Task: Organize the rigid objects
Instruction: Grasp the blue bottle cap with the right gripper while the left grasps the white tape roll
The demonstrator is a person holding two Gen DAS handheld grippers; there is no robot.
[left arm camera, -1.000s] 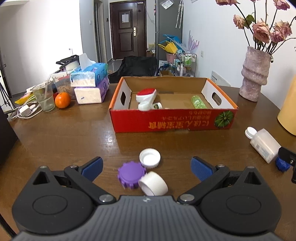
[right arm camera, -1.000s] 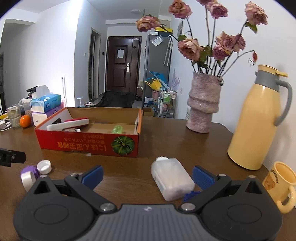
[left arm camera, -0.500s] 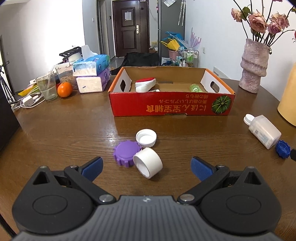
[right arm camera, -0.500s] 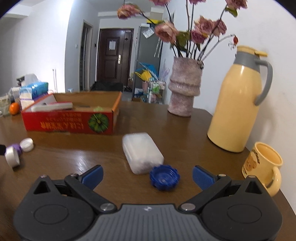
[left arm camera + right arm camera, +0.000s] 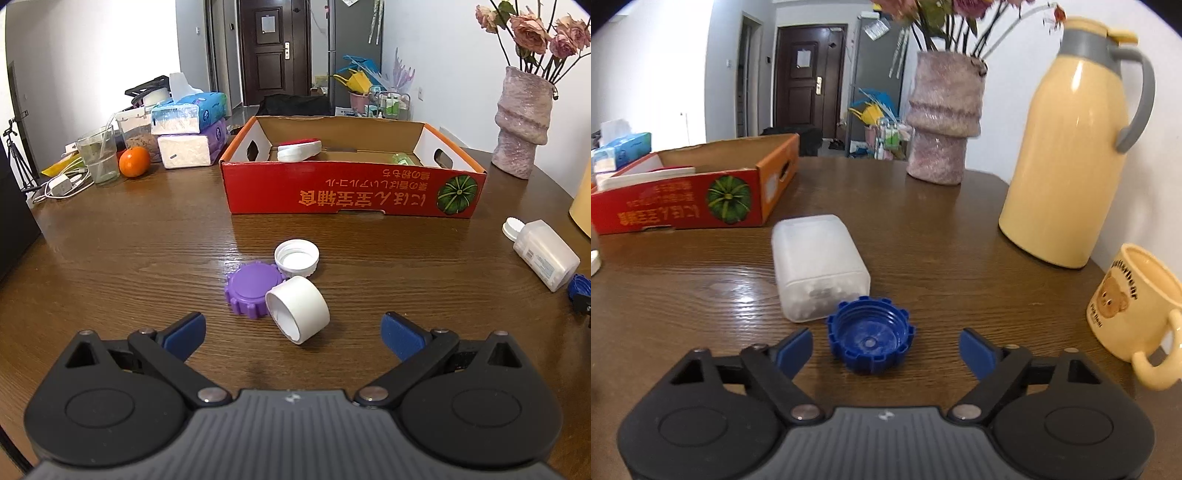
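Left wrist view: the left hand-held gripper (image 5: 291, 334) stands wide open and empty, lower than a second ago, just short of the purple ridged plastic cap (image 5: 253, 282) and two white plastic caps (image 5: 297, 314) clustered on the brown wooden surface (image 5: 129, 266).

Right wrist view: the right hand-held gripper (image 5: 886, 349) has advanced; its jaws have just been closing, with the blue ridged plastic cap (image 5: 870, 339) between them, untouched, beside the translucent plastic bottle (image 5: 816, 264).

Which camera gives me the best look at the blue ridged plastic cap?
The right wrist view: the blue ridged plastic cap lies open side up, whole and close, between the open right hand-held gripper fingers. The left wrist view shows only a sliver at its right edge.
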